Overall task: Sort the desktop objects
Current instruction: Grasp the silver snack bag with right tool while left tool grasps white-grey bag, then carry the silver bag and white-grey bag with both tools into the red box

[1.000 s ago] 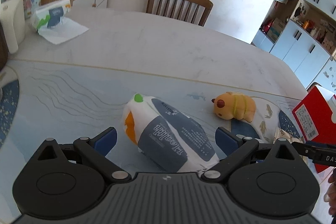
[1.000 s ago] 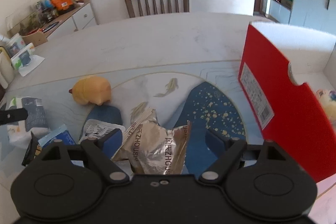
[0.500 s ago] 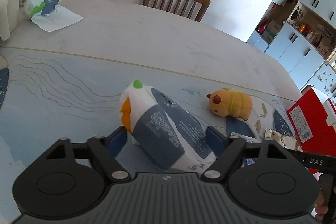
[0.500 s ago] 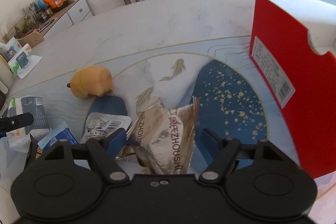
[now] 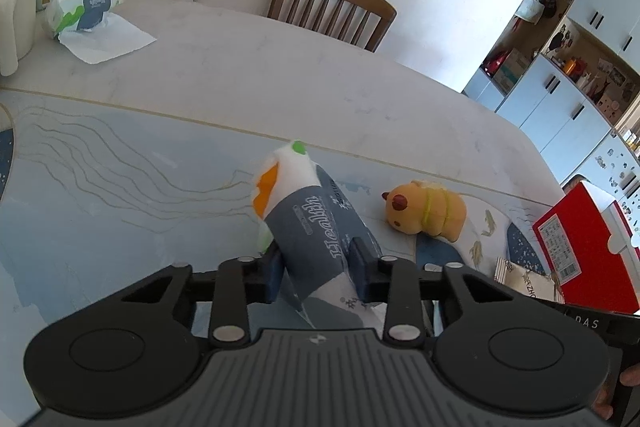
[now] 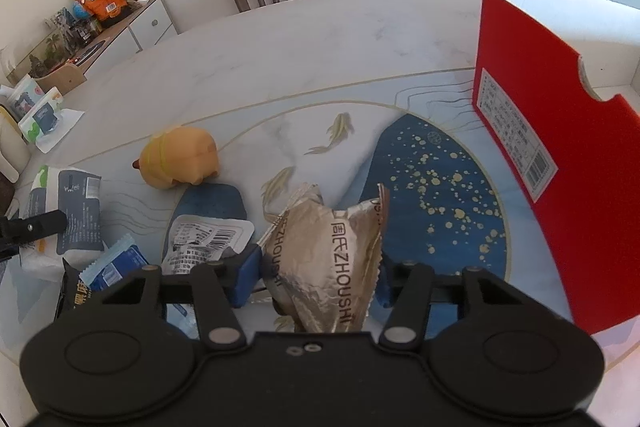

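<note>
On the table mat [image 5: 100, 195], the left gripper [image 5: 318, 267] is closing, its pads pinching a grey-and-white tissue pack [image 5: 308, 223]. An orange squishy toy [image 5: 424, 213] lies just beside. The right gripper [image 6: 316, 277] is closing around a silver snack packet [image 6: 332, 259]; contact is unclear. A red box [image 6: 560, 163] stands farthest right.

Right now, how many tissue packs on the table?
2. One tissue pack sits pinched between the closing left tongs; the second tissue pack lies at the table's far left on an unfolded tissue. Others may be hidden.
</note>
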The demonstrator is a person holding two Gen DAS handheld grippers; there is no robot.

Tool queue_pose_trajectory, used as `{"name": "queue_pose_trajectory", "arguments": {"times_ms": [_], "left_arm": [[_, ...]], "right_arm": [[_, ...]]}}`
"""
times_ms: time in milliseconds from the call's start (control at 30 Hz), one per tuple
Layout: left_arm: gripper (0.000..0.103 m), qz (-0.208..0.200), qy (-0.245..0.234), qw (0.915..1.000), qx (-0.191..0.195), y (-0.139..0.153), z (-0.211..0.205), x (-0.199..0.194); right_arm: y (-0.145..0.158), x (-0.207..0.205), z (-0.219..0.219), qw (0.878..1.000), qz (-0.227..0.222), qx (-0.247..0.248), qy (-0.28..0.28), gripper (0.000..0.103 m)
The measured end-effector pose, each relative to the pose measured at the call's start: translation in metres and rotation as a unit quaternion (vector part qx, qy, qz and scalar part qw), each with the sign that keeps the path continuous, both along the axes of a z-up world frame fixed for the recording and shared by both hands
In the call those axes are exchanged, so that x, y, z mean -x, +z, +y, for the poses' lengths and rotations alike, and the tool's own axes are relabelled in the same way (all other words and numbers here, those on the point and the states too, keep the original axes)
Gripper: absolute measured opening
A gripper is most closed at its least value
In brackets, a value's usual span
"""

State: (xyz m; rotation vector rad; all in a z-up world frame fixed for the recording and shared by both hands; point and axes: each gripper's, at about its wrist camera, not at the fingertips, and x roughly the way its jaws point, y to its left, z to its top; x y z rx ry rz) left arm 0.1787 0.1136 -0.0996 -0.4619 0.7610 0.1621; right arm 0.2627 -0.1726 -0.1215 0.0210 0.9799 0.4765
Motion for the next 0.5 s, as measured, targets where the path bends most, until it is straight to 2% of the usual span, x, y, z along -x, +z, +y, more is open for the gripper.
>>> {"name": "queue_pose_trajectory", "arguments": {"times_ms": [100,500], "left_arm": [[0.025,-0.005,-0.001,1.0,-0.004,0.003,-0.002,0.0],[0.018,-0.024,0.005,0.9996,-0.012,0.018,-0.003,0.006]], "right_arm": [[0.003,0.002,-0.003,1.0,-0.006,0.003,-0.003,0.052],[0.022,0.012,-0.012,0.999,-0.04,0.023,-0.003,0.051]]}}
